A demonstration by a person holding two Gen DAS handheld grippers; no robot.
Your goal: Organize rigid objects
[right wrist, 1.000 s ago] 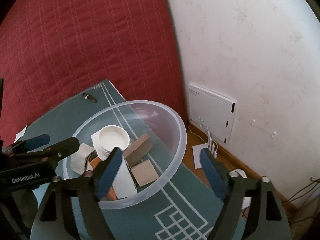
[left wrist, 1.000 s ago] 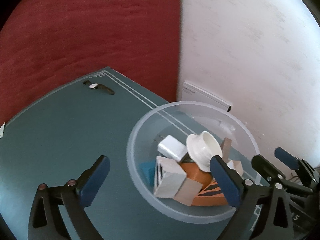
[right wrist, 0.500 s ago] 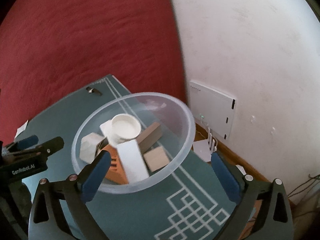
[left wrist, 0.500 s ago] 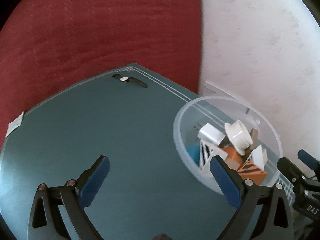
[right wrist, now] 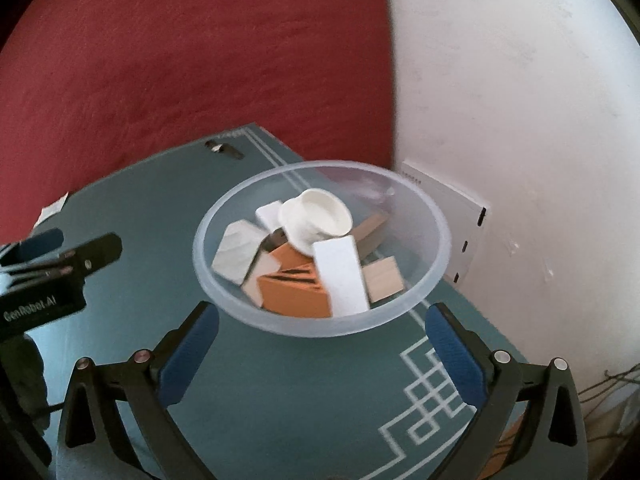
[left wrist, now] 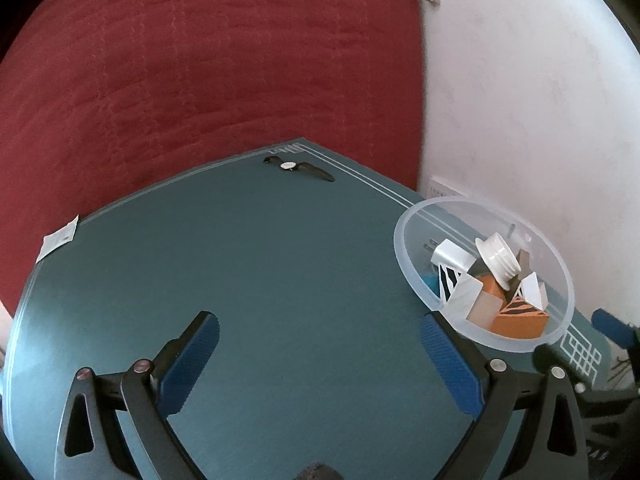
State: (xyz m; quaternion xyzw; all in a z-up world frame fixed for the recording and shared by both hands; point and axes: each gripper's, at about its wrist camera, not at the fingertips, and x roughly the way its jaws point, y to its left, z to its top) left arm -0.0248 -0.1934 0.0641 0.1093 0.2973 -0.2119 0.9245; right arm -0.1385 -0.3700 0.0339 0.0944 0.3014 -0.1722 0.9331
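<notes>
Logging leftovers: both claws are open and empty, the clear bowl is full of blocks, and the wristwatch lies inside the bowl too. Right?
Not quite. The wristwatch lies on the teal mat near its far corner, well apart from the clear bowl, as the left wrist view shows. The rest holds.

Bowl at right edge of table, watch at far corner.
Bowl (left wrist: 412,264) sits on the table (left wrist: 260,288) by its right edge, near the wall (left wrist: 540,120); blocks (right wrist: 296,288), a plug adapter (left wrist: 450,255) and a spool (right wrist: 316,220) are piled in it, spool on top. Watch (left wrist: 298,167) lies near the far corner. Paper tag (left wrist: 58,238) sits at the left edge.
</notes>
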